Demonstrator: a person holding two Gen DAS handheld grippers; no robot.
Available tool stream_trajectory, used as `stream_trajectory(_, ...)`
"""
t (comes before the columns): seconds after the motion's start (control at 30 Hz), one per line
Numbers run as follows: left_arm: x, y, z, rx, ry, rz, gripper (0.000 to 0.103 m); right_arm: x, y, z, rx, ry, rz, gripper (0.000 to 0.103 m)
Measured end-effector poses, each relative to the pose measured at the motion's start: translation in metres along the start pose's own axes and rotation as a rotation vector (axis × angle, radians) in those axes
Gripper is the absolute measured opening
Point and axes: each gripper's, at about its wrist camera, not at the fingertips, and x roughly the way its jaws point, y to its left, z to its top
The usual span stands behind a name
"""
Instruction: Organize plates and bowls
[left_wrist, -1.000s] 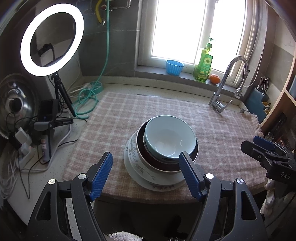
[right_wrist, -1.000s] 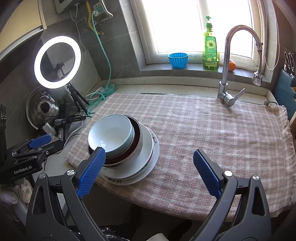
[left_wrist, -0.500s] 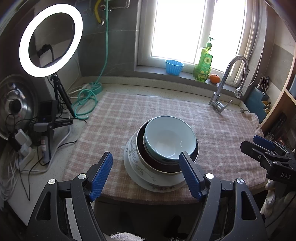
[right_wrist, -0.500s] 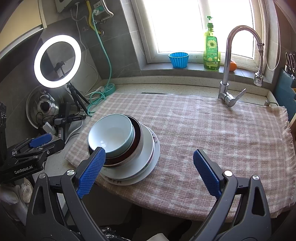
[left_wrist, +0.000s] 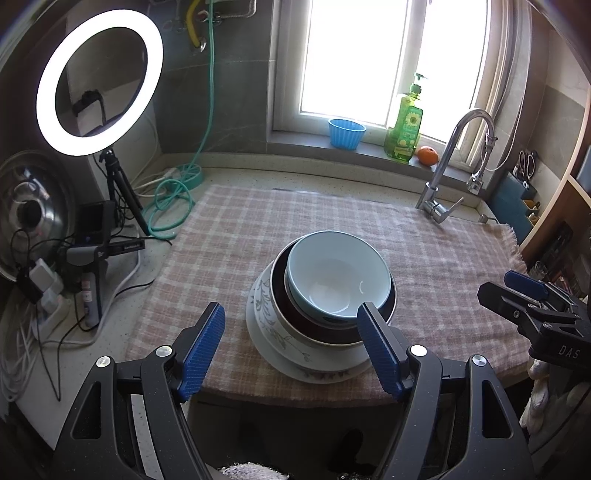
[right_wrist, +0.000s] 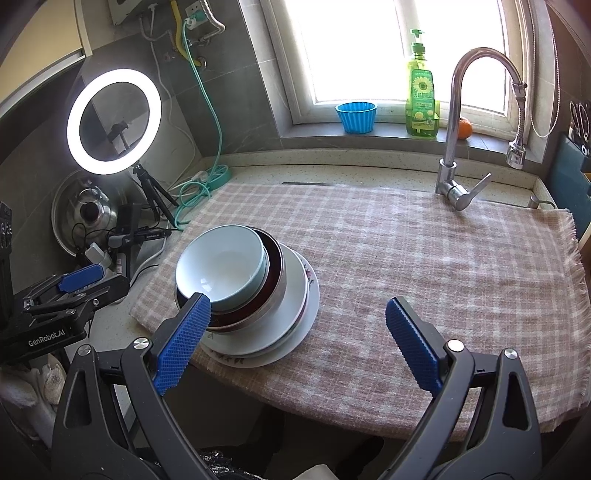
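Both tongs (left_wrist: 291, 347) (right_wrist: 297, 341) agape — empty

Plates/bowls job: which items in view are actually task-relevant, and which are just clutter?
Task items:
- light blue bowl
- dark red bowl
- white plates, stacked beneath
- checked cloth they sit on

Just lying about:
- ring light
- blue cup
- dish soap bottle
- orange
- faucet
- green hose
- steel pot lid

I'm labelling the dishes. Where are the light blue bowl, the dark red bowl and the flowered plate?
light blue bowl (left_wrist: 332, 280), left wrist view, inside bottom
dark red bowl (left_wrist: 314, 328), left wrist view, near wall
flowered plate (left_wrist: 269, 317), left wrist view, left rim
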Motion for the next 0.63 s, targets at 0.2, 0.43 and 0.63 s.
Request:
stream_trajectory(0.2, 0.0007, -0.0009, 0.0008, 0.002, 0.003, 0.002, 0.074, 0.0009, -0.0027, -0.0004, 0.008, 0.002, 0.004, 0.098)
stream_trajectory(0.43, 0.0035, -0.0002, 0.0016, 0.003, 0.006, 0.001, 0.074, 0.0037, -0.0031, 0.0016, 0.003, 0.012, 0.008, 0.098)
stream_trajectory(0.63, 0.0088, 0.0018, 0.0032, 0.006, 0.008, -0.006, 0.074, 0.0056, -0.0038, 0.0028, 0.004, 0.011, 0.005, 0.098)
